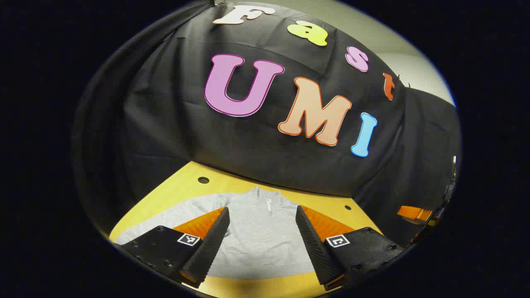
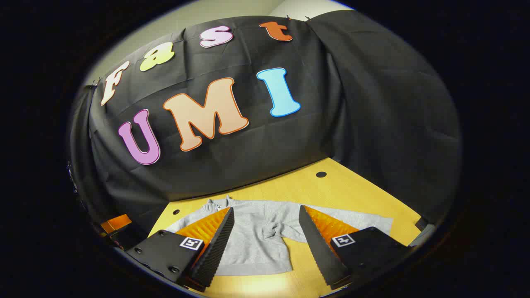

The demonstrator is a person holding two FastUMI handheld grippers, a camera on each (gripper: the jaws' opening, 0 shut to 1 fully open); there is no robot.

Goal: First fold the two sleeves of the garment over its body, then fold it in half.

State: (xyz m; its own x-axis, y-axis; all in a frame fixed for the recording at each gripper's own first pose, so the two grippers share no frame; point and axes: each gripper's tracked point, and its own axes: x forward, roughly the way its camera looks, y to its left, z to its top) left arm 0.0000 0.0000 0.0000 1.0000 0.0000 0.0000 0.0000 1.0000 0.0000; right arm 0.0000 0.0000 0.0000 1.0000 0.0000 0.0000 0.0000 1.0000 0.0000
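the soft grey long-sleeved garment lies flat on the yellow wooden tabletop, ahead of both tongs. left tongs and right tongs stand apart, holding nothing. the cloth looks light and limp; better to pinch each sleeve at its cuff.

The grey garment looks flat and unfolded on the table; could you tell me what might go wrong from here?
1. The garment is bunched where the sleeve meets the body, so a fold may trap that wrinkle.
2. Both tools, left and right, hang open above the cloth; a pinch might catch both layers.
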